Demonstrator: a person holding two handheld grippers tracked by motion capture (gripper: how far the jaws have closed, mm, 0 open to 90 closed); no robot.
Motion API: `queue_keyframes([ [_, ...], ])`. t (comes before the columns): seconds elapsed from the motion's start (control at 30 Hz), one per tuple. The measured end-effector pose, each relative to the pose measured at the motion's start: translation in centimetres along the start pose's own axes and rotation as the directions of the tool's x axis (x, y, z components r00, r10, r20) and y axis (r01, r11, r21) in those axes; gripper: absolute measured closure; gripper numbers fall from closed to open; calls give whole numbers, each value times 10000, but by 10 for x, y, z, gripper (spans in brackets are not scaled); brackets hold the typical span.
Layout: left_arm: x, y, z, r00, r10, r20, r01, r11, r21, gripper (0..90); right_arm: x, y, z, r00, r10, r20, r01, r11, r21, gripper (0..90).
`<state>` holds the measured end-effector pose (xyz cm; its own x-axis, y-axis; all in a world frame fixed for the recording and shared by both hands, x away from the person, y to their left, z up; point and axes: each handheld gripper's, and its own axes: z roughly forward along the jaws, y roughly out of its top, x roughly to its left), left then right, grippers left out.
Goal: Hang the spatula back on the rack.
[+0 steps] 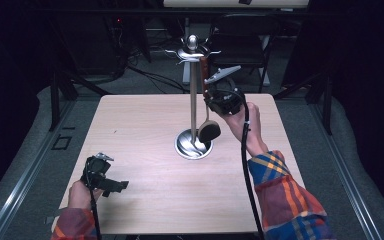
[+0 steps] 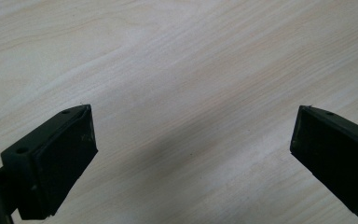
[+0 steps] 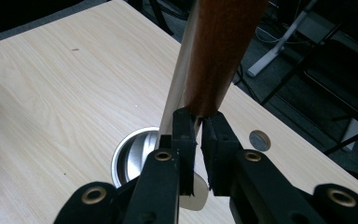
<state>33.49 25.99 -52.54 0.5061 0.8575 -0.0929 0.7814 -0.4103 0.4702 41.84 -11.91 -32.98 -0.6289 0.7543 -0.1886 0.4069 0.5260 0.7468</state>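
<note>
A metal utensil stand (image 1: 193,90) rises from a round shiny base (image 1: 185,145) at the table's middle, with curved hooks (image 1: 192,51) at its top. A utensil with a brown wooden handle (image 1: 204,67) and a rounded head (image 1: 209,131) hangs upright beside the pole. My right gripper (image 1: 209,96) is shut on it just below the wooden handle (image 3: 219,51), the jaws (image 3: 198,123) pinching its thin neck next to the pole (image 3: 177,93). My left gripper (image 1: 116,186) rests low at the table's front left, open (image 2: 193,140), nothing between its jaws.
The wooden table (image 1: 140,125) ends close behind the stand. A round cable hole (image 3: 259,138) lies near its far right edge. A dark chair (image 1: 242,42) and floor cables stand behind the table. Bare wood (image 2: 177,70) lies under the left gripper.
</note>
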Motion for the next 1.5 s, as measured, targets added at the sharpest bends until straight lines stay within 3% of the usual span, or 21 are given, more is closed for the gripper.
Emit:
queue_keyframes([
  [0.43,0,0,0,10000,12,-30,-12,10000,6,2,5,7,6,9989,-316,-337,318,9995,42,823],
  [0.83,0,0,0,10000,27,-23,-27,10000,14,3,7,7,-5,9963,-357,-776,347,9993,-133,698],
  [1.0,0,0,0,10000,31,-10,-31,10000,30,3,7,3,-15,9948,-124,-1010,122,9999,-22,604],
  [1.2,-1,0,0,10000,34,-13,-34,10000,31,2,12,-8,-29,9898,72,-1421,-26,9995,325,350],
  [1.33,0,0,0,10000,25,-11,-25,10000,26,3,18,-25,-39,9840,13,-1779,88,9984,559,225],
  [1.5,-1,0,1,10000,41,-1,-41,10000,42,3,28,-54,-43,9772,-11,-2125,243,9940,1066,147],
])
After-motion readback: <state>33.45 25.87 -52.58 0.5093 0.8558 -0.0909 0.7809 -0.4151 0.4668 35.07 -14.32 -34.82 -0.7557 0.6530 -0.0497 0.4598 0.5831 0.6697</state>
